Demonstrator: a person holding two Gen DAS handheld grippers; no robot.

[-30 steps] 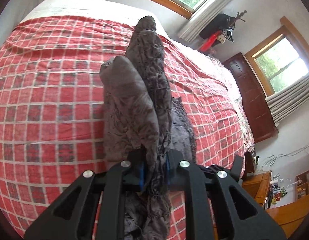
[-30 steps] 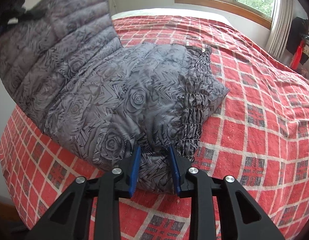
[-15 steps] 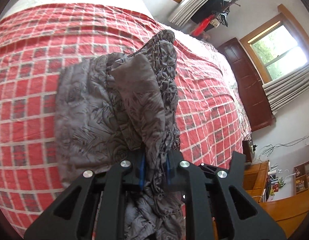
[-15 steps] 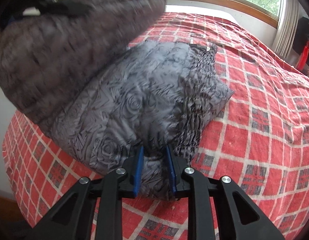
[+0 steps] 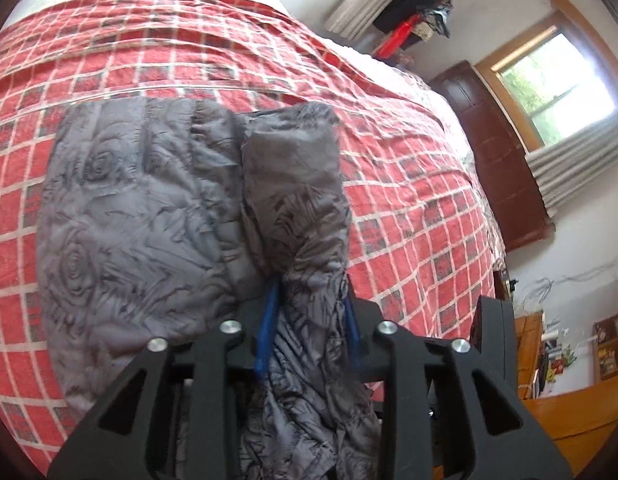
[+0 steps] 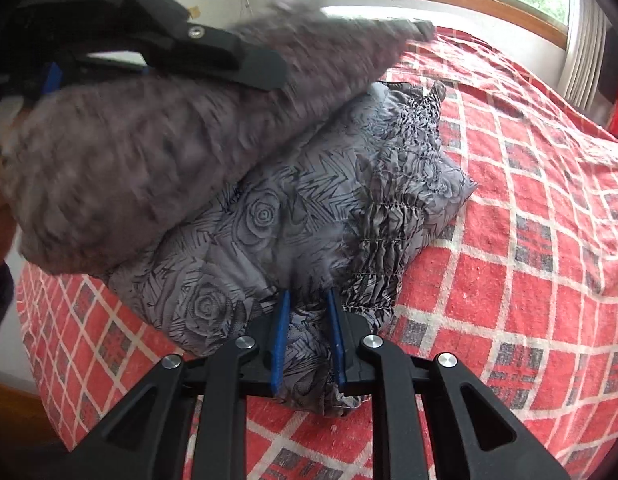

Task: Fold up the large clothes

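Left wrist view: left gripper [image 5: 309,320], angled down, jaws opening around a fold of grey quilted jacket [image 5: 149,220] on the red checked bedspread [image 5: 409,200]. Right gripper [image 6: 307,340], tilted down, closing on the jacket's near edge.

We see the jacket [image 6: 293,216] lying on the bed [image 6: 529,280] near its front-left corner, its gathered hem toward the middle. Our right gripper [image 6: 307,344] sits at the jacket's near edge, fabric between its closing jaws. Our left gripper [image 5: 309,332] comes in from the bed's left side, a fold between its opening jaws, draped over the lower layer.
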